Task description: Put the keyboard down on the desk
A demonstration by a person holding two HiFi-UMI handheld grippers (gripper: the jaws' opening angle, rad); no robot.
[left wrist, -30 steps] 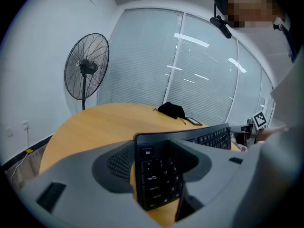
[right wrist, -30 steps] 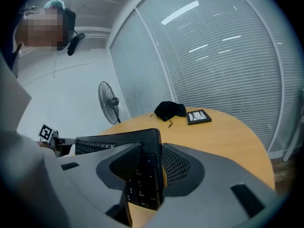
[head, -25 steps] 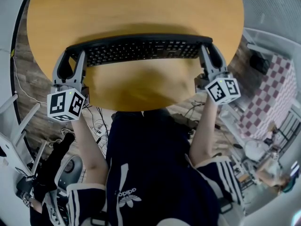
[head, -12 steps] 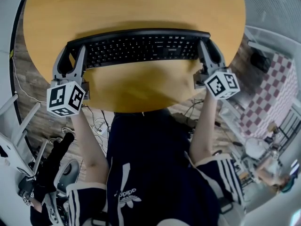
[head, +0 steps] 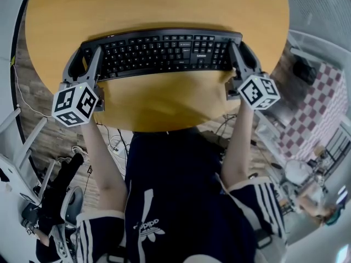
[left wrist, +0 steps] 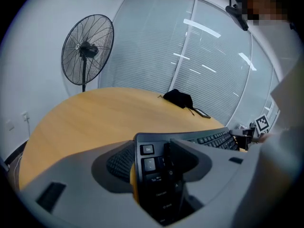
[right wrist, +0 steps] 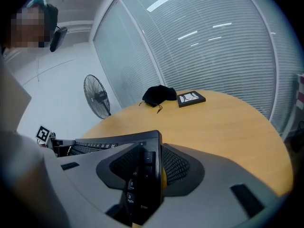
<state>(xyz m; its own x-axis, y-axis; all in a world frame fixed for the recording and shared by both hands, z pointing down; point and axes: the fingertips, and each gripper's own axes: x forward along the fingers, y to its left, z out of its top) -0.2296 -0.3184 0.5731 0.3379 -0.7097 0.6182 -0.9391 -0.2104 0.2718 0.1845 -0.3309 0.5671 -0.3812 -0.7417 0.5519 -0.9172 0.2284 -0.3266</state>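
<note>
Flat black keyboard (head: 164,52) over smooth round wooden desk (head: 164,106), left hand-held gripper (head: 89,60) and right hand-held gripper (head: 239,53) clamping its ends

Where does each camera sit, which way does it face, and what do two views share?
Head view: on the head, facing steeply down at desk, keyboard, left gripper, right gripper; forearms show.
Left gripper view: on the left gripper, along its fingers, shut on the keyboard, toward a fan.
Right gripper view: on the right gripper, toward a framed picture.
Shared: both gripper views show the black pouch.
</note>
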